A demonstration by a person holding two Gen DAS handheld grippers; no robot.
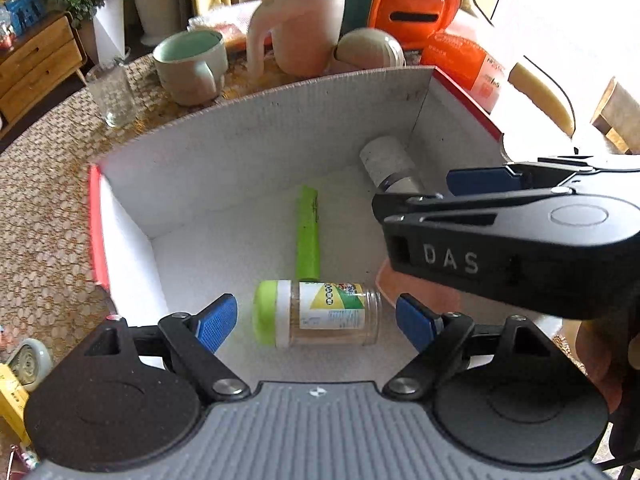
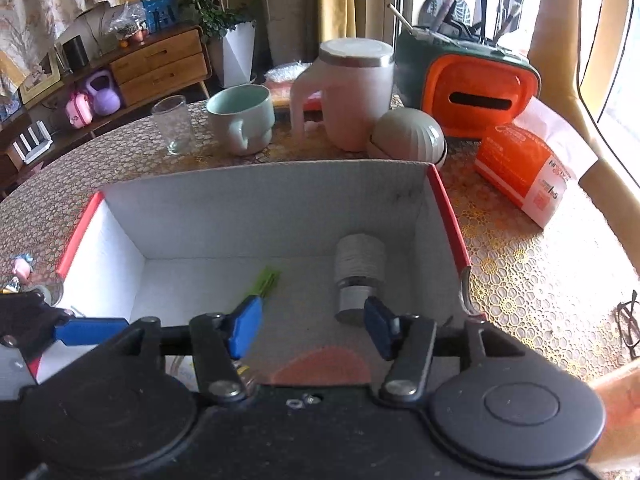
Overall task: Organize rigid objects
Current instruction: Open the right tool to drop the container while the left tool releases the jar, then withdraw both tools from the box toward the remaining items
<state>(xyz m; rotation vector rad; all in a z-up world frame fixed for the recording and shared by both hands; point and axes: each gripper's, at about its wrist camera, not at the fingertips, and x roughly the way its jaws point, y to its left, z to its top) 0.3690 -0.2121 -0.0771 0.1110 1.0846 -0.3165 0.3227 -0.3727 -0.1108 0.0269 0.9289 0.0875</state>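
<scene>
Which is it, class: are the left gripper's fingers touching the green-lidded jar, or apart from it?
Apart. The left wrist view shows the left gripper open, white box floor visible between each blue finger and the green-lidded jar lying on its side.

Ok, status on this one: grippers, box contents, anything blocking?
Both grippers open, left over jar, right empty. Jar, green stick, grey cylinder lying in box. Nothing blocking.
</scene>
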